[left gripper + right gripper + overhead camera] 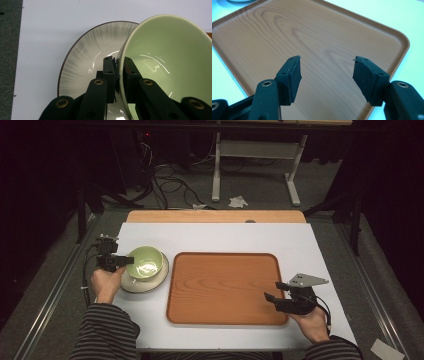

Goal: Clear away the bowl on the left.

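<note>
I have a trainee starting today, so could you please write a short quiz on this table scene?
1. True or false: the left gripper is shut on the rim of the green bowl.
2. What does the green bowl sit over?
A. the wooden tray
B. the striped plate
C. the bare white table
3. Fill in: the right gripper hovers with its jaws ____ over the tray.

Key:
1. True; one jaw is inside the bowl, the other outside.
2. B.
3. Open, with nothing between them.
</note>
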